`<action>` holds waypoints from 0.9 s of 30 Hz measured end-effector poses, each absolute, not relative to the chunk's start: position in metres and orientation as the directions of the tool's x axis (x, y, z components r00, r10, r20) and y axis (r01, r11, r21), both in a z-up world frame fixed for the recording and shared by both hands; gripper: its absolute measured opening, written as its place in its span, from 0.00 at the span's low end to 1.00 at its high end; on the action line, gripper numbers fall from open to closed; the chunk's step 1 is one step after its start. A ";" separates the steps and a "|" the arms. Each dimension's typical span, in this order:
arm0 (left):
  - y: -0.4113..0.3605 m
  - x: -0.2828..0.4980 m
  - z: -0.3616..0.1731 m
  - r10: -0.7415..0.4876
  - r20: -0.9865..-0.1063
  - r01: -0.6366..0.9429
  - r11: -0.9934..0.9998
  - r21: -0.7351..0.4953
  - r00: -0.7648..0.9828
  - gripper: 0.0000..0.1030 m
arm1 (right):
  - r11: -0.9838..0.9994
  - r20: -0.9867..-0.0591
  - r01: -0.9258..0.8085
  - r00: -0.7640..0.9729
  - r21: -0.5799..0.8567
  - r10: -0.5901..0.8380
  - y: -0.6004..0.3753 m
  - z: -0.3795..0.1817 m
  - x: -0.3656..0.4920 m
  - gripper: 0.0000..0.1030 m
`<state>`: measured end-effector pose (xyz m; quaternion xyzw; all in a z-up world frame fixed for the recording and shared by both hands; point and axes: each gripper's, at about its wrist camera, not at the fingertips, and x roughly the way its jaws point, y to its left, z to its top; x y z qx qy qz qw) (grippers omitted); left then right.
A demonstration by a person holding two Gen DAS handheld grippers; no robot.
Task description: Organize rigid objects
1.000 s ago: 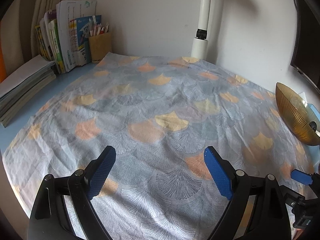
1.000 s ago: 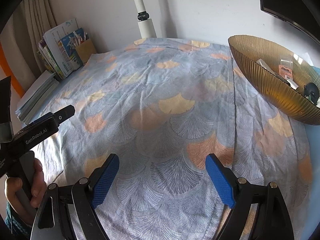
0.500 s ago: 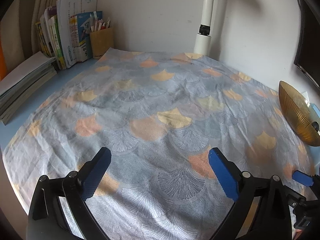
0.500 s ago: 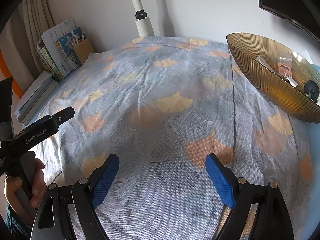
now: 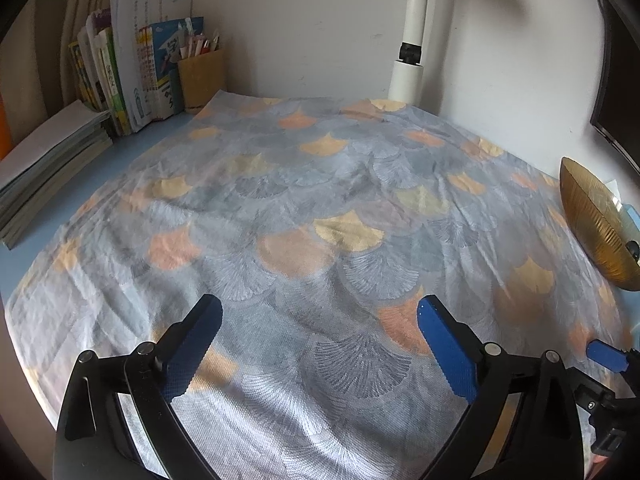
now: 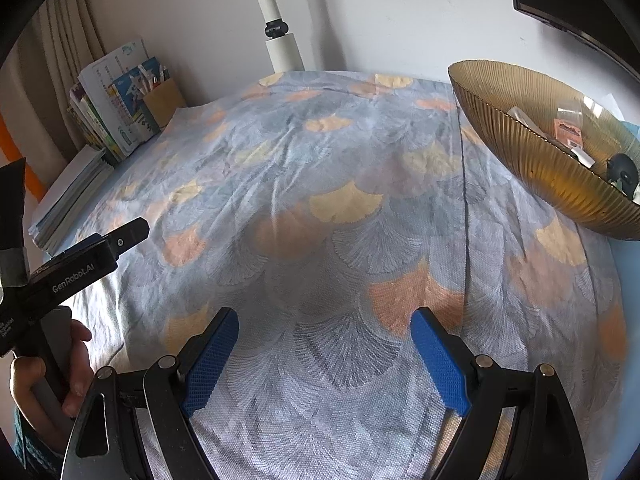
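Two grippers wide apart over cloth

Both empty, above the cloth (image 5: 320, 208). Left gripper (image 5: 320, 320) fingers spread, nothing between; right gripper (image 6: 325, 328) same. Bowl (image 6: 536, 168) at 2 o'clock in right view, on the cloth's edge, holding small items (image 6: 568, 136), too small to name. Books (image 5: 132, 76) and pen cup (image 5: 200, 76) at 10 o'clock by the wall. White pole (image 5: 412, 40) at 12. Hand (image 6: 76, 364) grips the left tool's handle at 8 o'clock.
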<state>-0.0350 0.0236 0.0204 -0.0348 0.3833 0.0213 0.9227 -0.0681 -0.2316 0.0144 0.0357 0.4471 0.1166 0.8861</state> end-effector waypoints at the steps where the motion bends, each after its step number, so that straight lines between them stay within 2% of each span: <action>1: 0.024 -0.034 0.020 0.014 -0.710 -0.067 0.997 -0.047 0.704 0.95 | 0.970 -0.784 -0.173 0.573 0.169 0.239 -0.232 0.015 -0.068 0.84; 13: 0.030 -0.029 0.016 0.006 -0.737 -0.088 0.994 -0.072 0.676 0.95 | 0.969 -0.785 -0.179 0.570 0.169 0.242 -0.232 0.014 -0.068 0.84; 18: 0.028 -0.029 0.014 0.027 -0.744 -0.092 0.995 -0.046 0.668 0.95 | 0.969 -0.786 -0.179 0.569 0.169 0.243 -0.232 0.014 -0.068 0.84; 21: 0.025 -0.021 0.006 0.000 -0.793 -0.060 0.997 -0.045 0.610 0.95 | 0.971 -0.788 -0.177 0.568 0.163 0.236 -0.232 0.014 -0.068 0.84; 23: 0.026 -0.015 -0.001 -0.001 -0.827 -0.066 0.997 -0.046 0.562 0.96 | 0.974 -0.796 -0.175 0.565 0.141 0.217 -0.230 0.013 -0.067 0.84; 27: 0.023 -0.017 -0.002 0.025 -0.829 -0.074 0.997 -0.019 0.559 0.99 | 0.981 -0.822 -0.190 0.552 0.040 0.140 -0.215 0.010 -0.064 0.84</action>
